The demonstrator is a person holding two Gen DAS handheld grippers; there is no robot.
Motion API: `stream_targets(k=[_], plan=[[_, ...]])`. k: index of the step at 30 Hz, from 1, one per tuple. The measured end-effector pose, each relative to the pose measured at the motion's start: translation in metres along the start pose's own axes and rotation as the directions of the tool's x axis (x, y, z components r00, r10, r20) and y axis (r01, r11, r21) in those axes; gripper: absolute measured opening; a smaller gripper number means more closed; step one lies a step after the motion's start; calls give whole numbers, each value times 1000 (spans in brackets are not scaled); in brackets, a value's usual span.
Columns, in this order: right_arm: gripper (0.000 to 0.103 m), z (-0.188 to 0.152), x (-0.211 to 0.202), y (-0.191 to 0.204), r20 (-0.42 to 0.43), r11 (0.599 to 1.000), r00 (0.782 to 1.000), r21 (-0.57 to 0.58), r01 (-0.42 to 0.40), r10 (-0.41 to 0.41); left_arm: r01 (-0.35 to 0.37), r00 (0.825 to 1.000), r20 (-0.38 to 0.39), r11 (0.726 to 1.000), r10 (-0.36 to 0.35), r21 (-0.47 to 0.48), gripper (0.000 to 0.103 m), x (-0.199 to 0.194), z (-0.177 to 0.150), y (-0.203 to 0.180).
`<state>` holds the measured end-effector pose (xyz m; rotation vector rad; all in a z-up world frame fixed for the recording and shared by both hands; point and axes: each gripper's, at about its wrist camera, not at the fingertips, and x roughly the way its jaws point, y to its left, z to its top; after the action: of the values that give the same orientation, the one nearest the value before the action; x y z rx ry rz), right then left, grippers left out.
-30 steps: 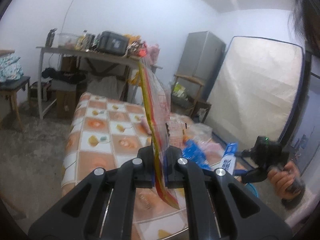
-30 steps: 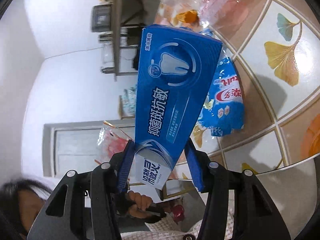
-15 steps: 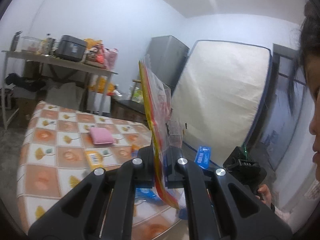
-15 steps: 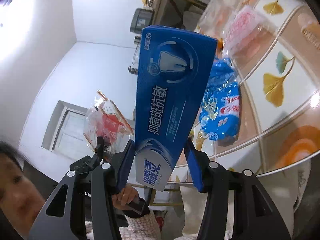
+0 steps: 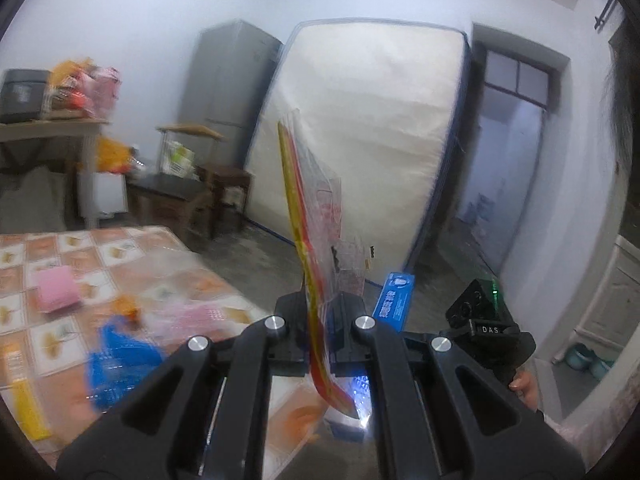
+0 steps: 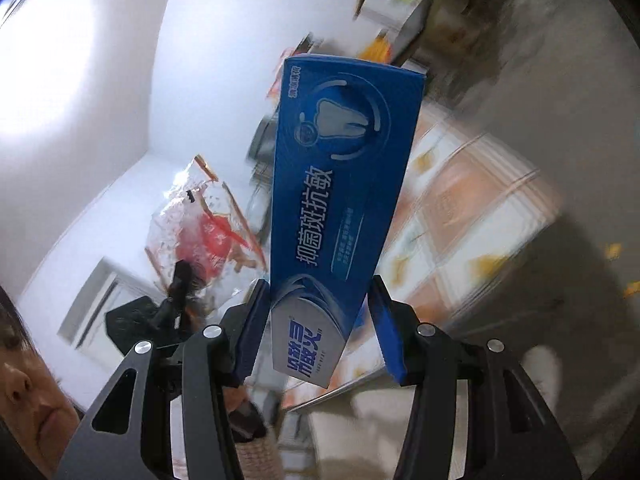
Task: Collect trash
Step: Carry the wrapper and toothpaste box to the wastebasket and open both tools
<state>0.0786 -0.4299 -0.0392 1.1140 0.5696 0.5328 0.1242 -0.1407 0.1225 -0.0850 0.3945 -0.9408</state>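
Bedroom, tiled tablecloth (image 5: 120, 248) swung off to the side | your left gripper (image 5: 320, 320) pinches clear snack wrapper (image 5: 320, 208) | your right gripper (image 6: 316, 320) clamps blue toothpaste box (image 6: 336, 200) | you've turned from table; both pieces likely heading for a bin.

A big white mattress (image 5: 360, 132) leans upright against the far wall in the middle of the left wrist view, with a tall grey cabinet (image 5: 228, 80) just to its left and a dark doorway (image 5: 516, 152) to its right. At the upper left a bench (image 5: 48, 128) carries a dark grey box (image 5: 22, 94) and a heap of orange and pink bags (image 5: 86, 82), blurred. Low on the left lies a checked orange-and-white cloth with leaf prints (image 5: 120, 248), and bare grey floor (image 5: 280, 268) runs between it and the mattress.
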Motion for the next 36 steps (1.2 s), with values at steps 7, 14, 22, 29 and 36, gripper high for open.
stream_targets(k=[7, 14, 22, 29, 36], plan=[[49, 11, -111, -46, 251, 958, 925, 47, 282, -284, 128, 976, -176, 992, -125, 7, 4, 120, -9, -56], [49, 33, -178, -97, 431, 824, 718, 124, 552, -546, 210, 922, -328, 977, -207, -26, 4, 242, -45, -98], [49, 82, -163, -182, 469, 622, 491, 175, 763, -734, 154, 838, -513, 982, -188, -109, 4, 393, -124, -113], [49, 130, -140, -256, 440, 517, 397, 195, 833, -805, 34, 764, -637, 992, -102, -119, 4, 483, -197, -102], [49, 153, -140, -290, 454, 452, 347, 147, 880, -821, 22, 759, -639, 986, -125, -166, 11, 512, -236, -87]])
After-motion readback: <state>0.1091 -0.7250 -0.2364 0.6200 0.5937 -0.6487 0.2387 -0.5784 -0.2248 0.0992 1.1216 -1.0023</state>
